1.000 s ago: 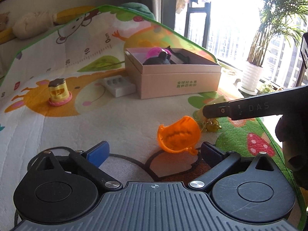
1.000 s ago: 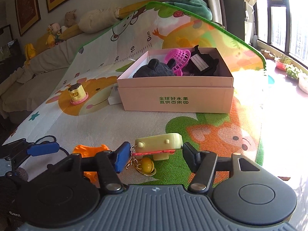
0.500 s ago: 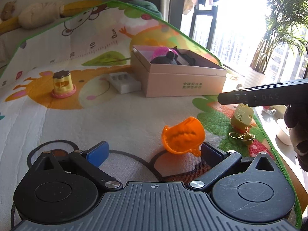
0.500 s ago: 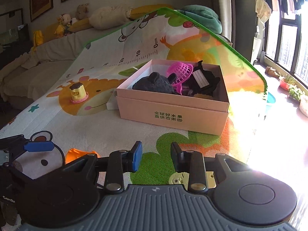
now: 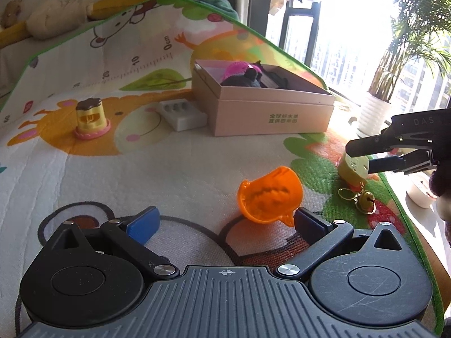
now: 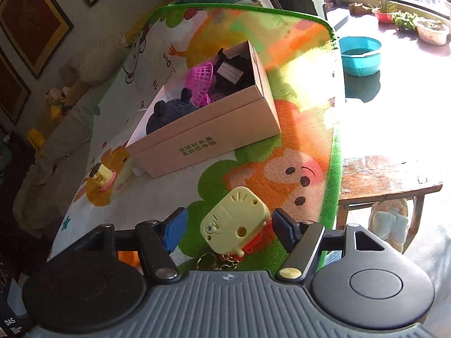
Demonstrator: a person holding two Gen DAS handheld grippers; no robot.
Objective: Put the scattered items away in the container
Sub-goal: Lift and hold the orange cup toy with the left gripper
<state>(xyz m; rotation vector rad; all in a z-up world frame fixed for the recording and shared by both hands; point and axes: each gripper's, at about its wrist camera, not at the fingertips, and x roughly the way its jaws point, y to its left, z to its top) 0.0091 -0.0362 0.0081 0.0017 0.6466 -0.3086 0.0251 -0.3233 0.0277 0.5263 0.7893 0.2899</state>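
The pink cardboard box (image 5: 270,115) (image 6: 203,140) stands on the play mat, holding a pink basket (image 6: 201,80) and dark plush items. A pale yellow toy camera (image 6: 234,222) (image 5: 353,166) with a key ring and bell (image 5: 363,200) lies near the mat's right edge. My right gripper (image 6: 229,229) (image 5: 360,156) straddles it, rolled to one side, jaws opening, with gaps beside the toy. An orange cup (image 5: 270,197) lies on its side just ahead of the right finger of my left gripper (image 5: 225,222), which is open and holds nothing.
A yellow stamp toy on a pink base (image 5: 91,121) (image 6: 103,177) and a white block with holes (image 5: 183,115) sit left of the box. Beyond the mat's green right edge are a wooden table (image 6: 389,174), a blue basin (image 6: 359,53) and a potted plant (image 5: 375,112).
The right gripper, which had the yellow toy between its fingers, moved right, narrowed over the mat, then rolled and widened around the toy, now lying on the mat. The left gripper stayed put.
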